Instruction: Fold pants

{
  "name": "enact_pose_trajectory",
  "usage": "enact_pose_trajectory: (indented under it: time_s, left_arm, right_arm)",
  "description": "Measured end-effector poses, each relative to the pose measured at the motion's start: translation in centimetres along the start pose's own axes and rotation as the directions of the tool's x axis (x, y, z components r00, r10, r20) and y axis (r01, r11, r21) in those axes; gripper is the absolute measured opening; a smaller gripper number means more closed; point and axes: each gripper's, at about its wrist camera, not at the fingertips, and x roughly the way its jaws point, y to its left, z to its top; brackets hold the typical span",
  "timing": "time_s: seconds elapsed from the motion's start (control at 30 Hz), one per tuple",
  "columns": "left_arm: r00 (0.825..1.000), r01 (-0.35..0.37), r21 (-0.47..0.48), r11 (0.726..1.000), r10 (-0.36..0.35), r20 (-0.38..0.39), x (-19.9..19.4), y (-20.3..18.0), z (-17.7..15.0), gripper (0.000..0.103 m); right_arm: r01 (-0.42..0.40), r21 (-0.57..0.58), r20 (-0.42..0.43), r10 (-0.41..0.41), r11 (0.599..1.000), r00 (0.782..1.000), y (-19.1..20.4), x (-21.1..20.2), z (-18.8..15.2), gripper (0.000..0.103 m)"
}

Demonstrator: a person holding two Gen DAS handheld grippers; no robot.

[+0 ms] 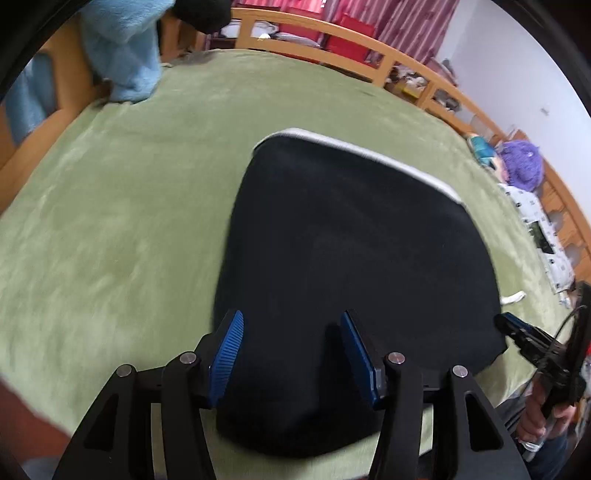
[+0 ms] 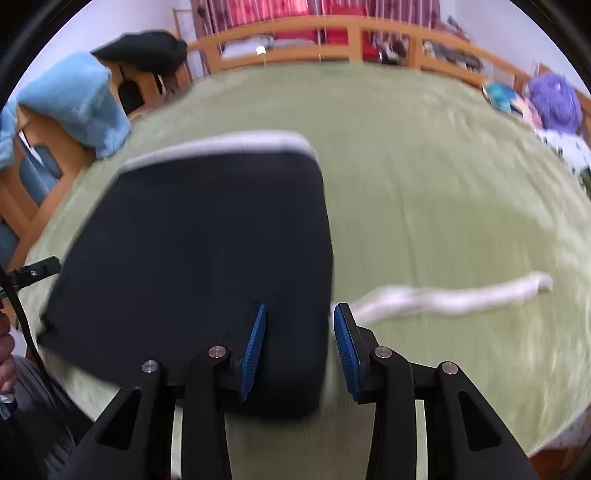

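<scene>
Pants folded flat on green blanket.
My left tongs and right tongs both part open, holding nothing; white drawstring trails toward 3 o'clock.

left gripper: fingers parted, angled down | right gripper: same

A home bedroom — green-blanketed bed, wooden rail, red curtains.

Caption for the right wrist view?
Open right gripper over the near right corner of folded dark pants on a green blanket.
</scene>
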Motion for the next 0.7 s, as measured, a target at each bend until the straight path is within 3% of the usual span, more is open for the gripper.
enact_pose_trajectory:
  time_s: [0.07,0.17,0.3,0.47,0.63,0.67,0.7]
  left_arm:
    - [0.999,0.012,-0.003,1.000,-0.012,0.034,-1.9,-0.7,-1.1,0.053]
    - [0.996,0.039,0.000,0.999,-0.039,0.077,-4.6,-2.1,-1.9,0.054]
    - [0.989,0.011,0.065,0.998,-0.020,0.147,-9.1,-4.7,-3.0,0.060]
    - [0.970,0.021,0.083,0.996,-0.041,0.238,-13.7,-6.9,-4.4,0.068]
    - [0.957,-0.036,0.124,0.992,-0.001,0.290,-16.2,-9.0,-5.8,0.075]
    - [0.956,-0.034,0.128,0.991,-0.005,0.293,-16.5,-9.3,-6.0,0.075]
    - [0.955,-0.029,0.131,0.991,-0.011,0.297,-16.9,-9.6,-6.1,0.075]
  right_arm:
    - [0.000,0.029,0.000,0.000,1.000,1.000,-0.1,-1.2,-0.3,0.038]
    - [-0.012,0.024,0.078,0.010,1.000,0.997,1.1,-5.0,0.3,0.037]
    - [-0.019,-0.009,0.188,0.020,1.000,0.982,3.2,-10.6,-0.5,0.065]
    - [0.015,0.005,0.228,-0.016,1.000,0.974,4.3,-14.4,-2.7,0.067]
    - [0.033,0.025,0.238,-0.038,0.999,0.971,4.3,-17.1,-3.4,0.068]
    - [0.033,0.029,0.239,-0.039,0.999,0.970,4.2,-17.3,-3.2,0.072]
    - [0.040,0.037,0.246,-0.048,0.998,0.968,4.2,-17.9,-3.4,0.087]
